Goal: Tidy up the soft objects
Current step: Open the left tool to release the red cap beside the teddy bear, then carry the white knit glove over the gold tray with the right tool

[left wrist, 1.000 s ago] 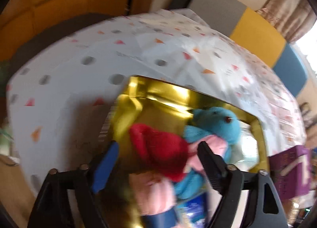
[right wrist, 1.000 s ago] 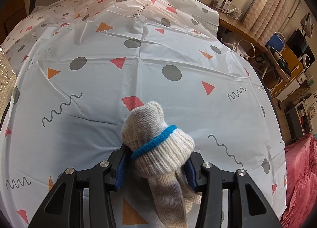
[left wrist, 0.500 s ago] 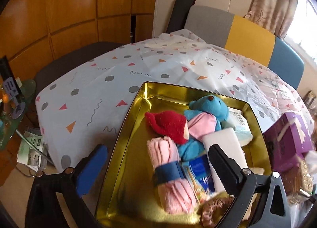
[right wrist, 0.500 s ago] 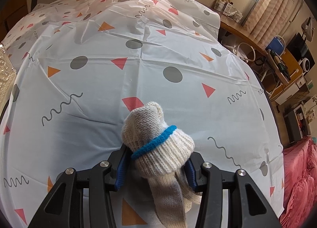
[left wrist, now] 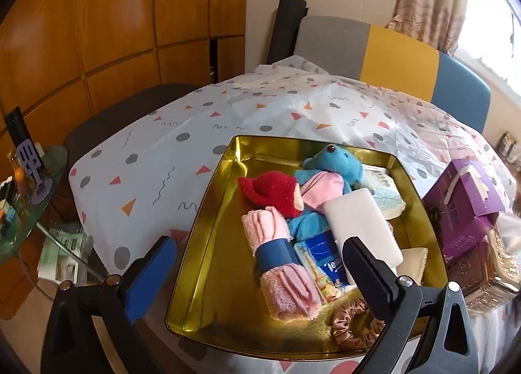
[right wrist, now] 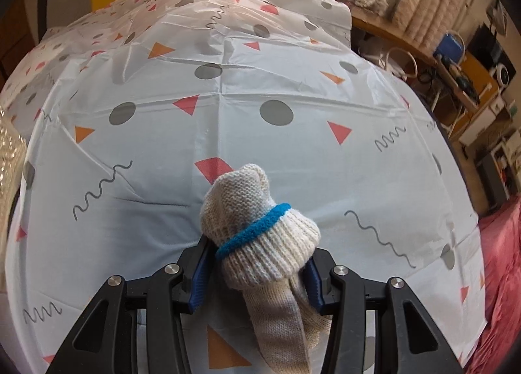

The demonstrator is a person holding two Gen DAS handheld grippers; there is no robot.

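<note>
In the left wrist view a gold tray (left wrist: 208, 276) holds soft things: a blue plush bear (left wrist: 335, 165), a red knitted piece (left wrist: 273, 191), a rolled pink towel with a blue band (left wrist: 280, 260), a white sponge block (left wrist: 358, 224), a tissue pack (left wrist: 325, 263) and a brown scrunchie (left wrist: 355, 325). My left gripper (left wrist: 260, 273) is open and empty, above the tray's near side. In the right wrist view my right gripper (right wrist: 257, 273) is shut on rolled cream knitted gloves with a blue stripe (right wrist: 257, 227), held over the patterned tablecloth (right wrist: 293, 81).
A purple box (left wrist: 462, 211) and a patterned glass container (left wrist: 482, 273) stand right of the tray. A multicolour chair (left wrist: 390, 55) is behind the table. A glass side table with small items (left wrist: 29, 191) is at the left. Shelves and clutter (right wrist: 462, 74) lie beyond the table's right edge.
My left gripper has pulled back and up from the tray, leaving the red piece and pink towel in it. My right gripper has shifted slightly, still holding the gloves.
</note>
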